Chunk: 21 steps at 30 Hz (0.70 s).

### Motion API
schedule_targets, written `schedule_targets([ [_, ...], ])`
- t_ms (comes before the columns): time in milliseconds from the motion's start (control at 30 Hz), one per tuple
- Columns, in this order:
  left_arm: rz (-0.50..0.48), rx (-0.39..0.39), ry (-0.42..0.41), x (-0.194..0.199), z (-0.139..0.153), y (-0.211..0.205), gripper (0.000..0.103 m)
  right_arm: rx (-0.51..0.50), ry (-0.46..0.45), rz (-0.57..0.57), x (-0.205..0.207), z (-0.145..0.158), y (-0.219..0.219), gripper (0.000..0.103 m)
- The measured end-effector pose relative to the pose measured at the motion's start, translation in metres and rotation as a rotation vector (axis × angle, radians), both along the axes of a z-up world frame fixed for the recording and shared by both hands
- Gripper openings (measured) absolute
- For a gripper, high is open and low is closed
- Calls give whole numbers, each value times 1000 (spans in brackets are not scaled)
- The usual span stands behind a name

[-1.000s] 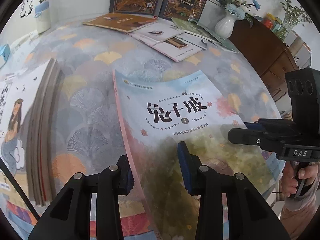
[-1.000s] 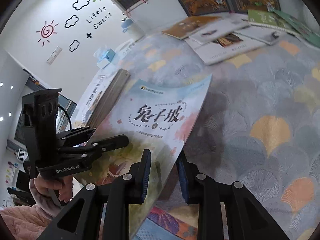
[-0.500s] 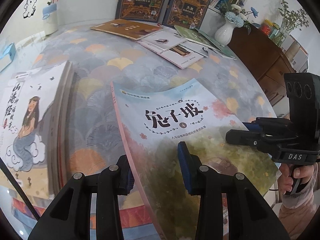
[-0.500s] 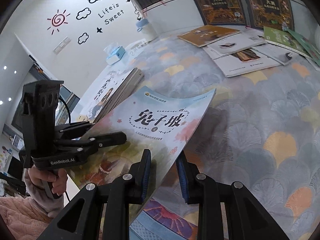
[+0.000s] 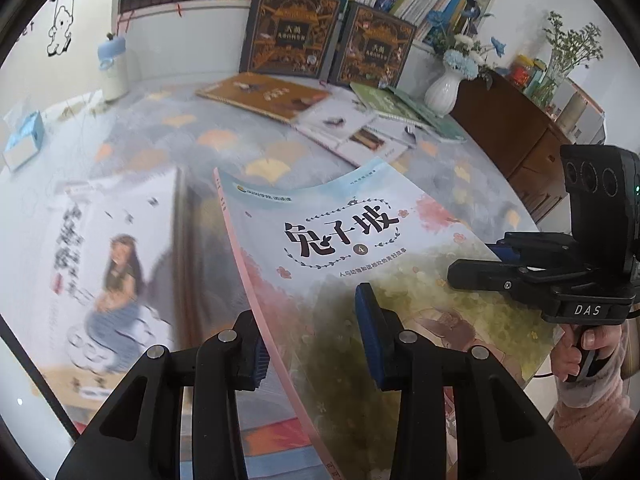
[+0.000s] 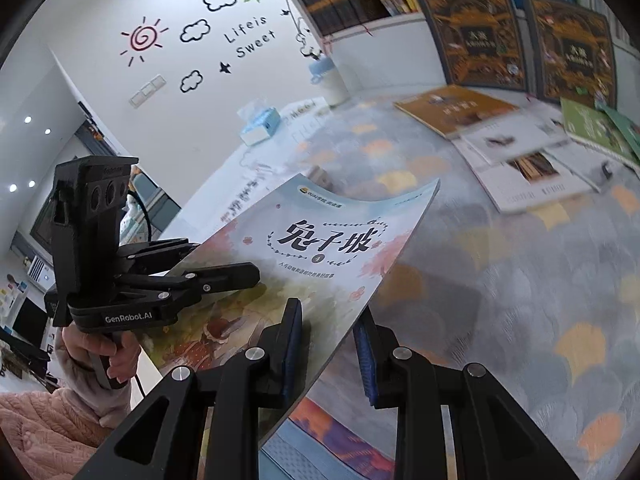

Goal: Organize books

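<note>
A pale blue paperback (image 5: 340, 240) (image 6: 320, 240) with a black Chinese title hangs tilted above the patterned tablecloth (image 6: 520, 280). Both grippers hold it. My left gripper (image 5: 312, 340) is shut on its spine side near the lower corner, and in the right wrist view it (image 6: 228, 262) clamps the left edge. My right gripper (image 6: 328, 348) is shut on the opposite long edge, which in the left wrist view it (image 5: 476, 264) pinches from the right. A stack of books (image 5: 112, 260) with a white illustrated cover on top lies just left of the lifted book.
Several loose books lie at the table's far side: a brown one (image 5: 264, 96), white ones (image 5: 352, 132), green ones (image 5: 384, 100). Two dark ornate volumes (image 5: 292, 32) lean against a full bookshelf. A white vase (image 5: 444, 88), tissue box (image 5: 24, 140) and wooden cabinet (image 5: 512, 140) border the table.
Both grippers have risen with the blue paperback, lifting it farther off the cloth. The views now tilt up and take in the bookshelf, and the stack on the left sits closer to the book.
</note>
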State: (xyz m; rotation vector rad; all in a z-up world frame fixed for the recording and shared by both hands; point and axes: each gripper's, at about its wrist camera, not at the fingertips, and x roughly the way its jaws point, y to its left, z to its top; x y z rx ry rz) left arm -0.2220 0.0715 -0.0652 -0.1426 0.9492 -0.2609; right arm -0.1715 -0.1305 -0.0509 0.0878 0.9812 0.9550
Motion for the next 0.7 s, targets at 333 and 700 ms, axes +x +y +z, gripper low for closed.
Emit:
schedule_targets([
  [333, 24, 14, -103, 9, 37, 75, 34, 21, -118, 59, 6, 44, 76, 26],
  [700, 93, 17, -167, 18, 31, 159, 34, 12, -132, 125, 19, 37, 166, 26],
])
